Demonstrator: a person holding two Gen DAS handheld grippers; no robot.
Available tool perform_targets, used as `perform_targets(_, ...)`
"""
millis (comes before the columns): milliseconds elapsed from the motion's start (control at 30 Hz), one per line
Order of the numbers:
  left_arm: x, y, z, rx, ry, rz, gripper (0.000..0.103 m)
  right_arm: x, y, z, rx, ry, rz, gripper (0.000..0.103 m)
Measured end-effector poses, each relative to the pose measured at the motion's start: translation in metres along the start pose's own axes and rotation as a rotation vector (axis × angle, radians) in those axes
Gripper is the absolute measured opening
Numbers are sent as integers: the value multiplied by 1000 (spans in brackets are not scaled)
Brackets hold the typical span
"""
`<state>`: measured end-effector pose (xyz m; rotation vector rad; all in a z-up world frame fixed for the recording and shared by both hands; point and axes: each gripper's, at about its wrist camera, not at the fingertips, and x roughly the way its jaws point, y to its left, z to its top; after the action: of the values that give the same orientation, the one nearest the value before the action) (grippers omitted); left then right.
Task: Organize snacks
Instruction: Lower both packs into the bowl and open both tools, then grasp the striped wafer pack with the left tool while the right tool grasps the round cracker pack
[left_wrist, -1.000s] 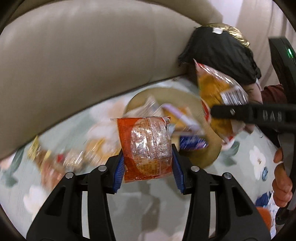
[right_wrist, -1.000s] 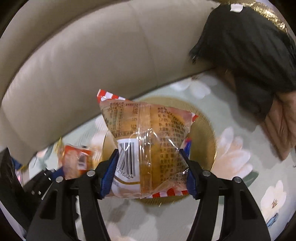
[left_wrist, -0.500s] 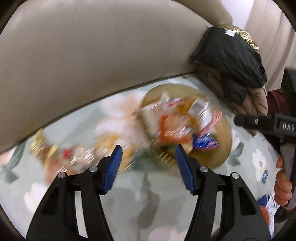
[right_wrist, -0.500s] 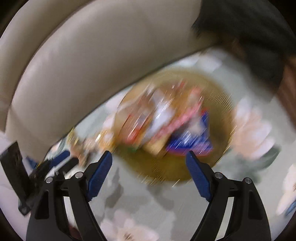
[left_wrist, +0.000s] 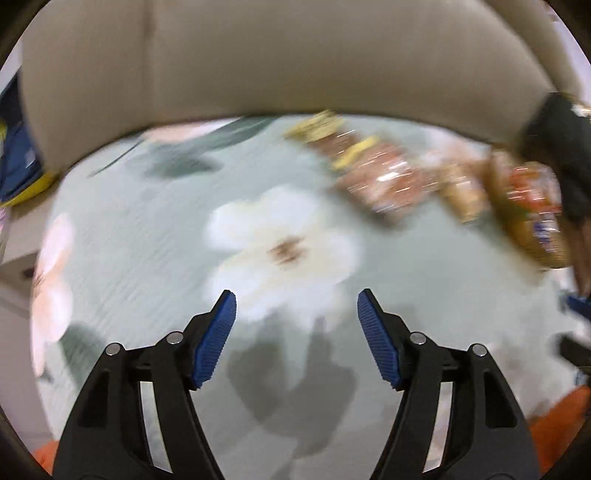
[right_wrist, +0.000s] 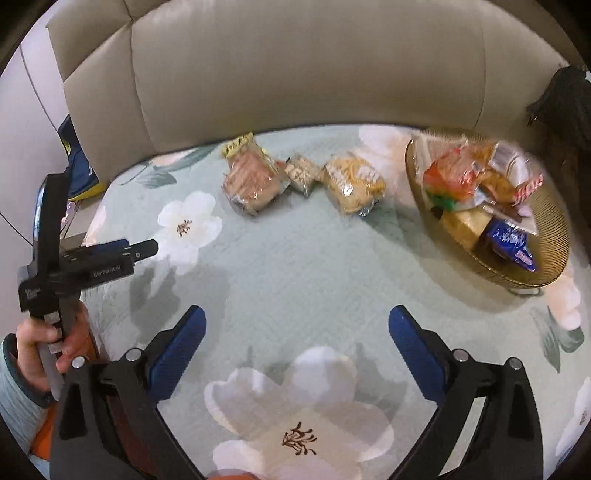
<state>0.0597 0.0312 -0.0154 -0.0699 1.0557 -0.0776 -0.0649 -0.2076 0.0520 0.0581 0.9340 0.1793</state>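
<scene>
Fingers (right_wrist: 177, 341) spread, empty, snacks (right_wrist: 255, 182) well ahead, seemingly untouched

Both grippers are showing black plastic arms, silver screws and ribbed blue pads (right_wrist: 177, 345). The left hand (right_wrist: 35, 345) is wearing a pale blue-grey sleeve (right_wrist: 13, 400) with a darker cuff.

Snack packets (right_wrist: 255, 181) glossy clear plastic; basket (right_wrist: 532, 266) shiny gold metal wire; bedspread (right_wrist: 295, 266) matt quilted cloth; headboard (right_wrist: 295, 74) smooth leather-look.
</scene>
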Motion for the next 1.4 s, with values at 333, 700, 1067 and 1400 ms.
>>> perform_targets(333, -21, 0, 3, 0, -68, 11, 70, 5, 11, -5, -53, 8, -81, 98)
perform_targets(700, -16, 5, 3, -39, -52, -3, 71, 14, 23, -9, -129, 18, -112, 98)
perform_targets(1067, -14, 2, 2, -26, -59, -11, 71, 10, 16, -4, -90, -4, -68, 98)
perform_targets(1400, 0, -8, 8, -6, -30, -52, 71, 16, 0, 2, 14, 30, -5, 98)
